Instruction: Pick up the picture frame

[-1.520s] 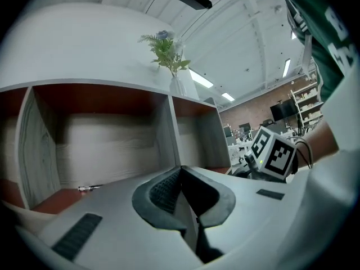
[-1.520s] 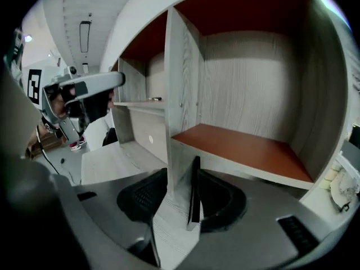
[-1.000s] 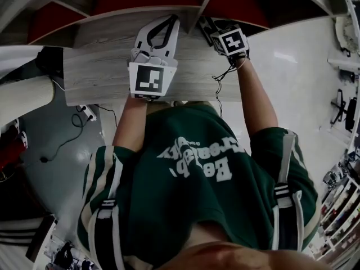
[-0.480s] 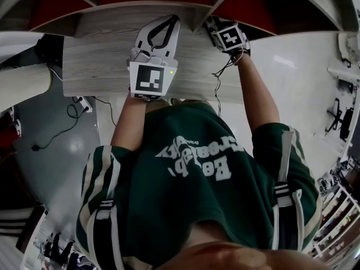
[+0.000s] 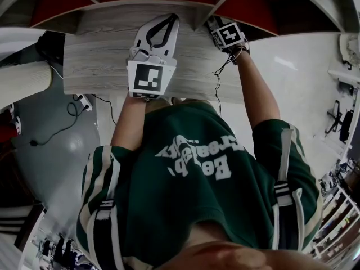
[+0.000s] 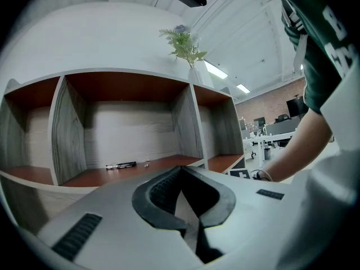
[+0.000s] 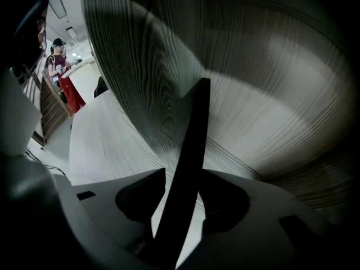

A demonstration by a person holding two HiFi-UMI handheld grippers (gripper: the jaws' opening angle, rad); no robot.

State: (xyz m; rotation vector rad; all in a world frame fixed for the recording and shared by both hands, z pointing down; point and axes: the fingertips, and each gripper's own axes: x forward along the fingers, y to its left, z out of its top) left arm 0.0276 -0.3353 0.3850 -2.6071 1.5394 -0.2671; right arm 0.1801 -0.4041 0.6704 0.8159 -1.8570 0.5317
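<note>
As the right gripper (image 7: 183, 179) points down at the wood top (image 5: 95, 66), its jaws, which have just been opening, stand apart either side of the dark frame (image 7: 197, 111), seen edge-on and ungripped. The left gripper (image 5: 172, 19) hovers alongside, clenched and empty.

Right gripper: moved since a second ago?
Yes: right gripper sank toward the desktop beside the shelf divider; jaws just opened wider, picture frame between them, ungripped.

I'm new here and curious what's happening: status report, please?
Left gripper shut, empty. Right gripper open, jaws just widened, straddling the picture frame, not yet clamped. Shelf wall close behind it.
</note>
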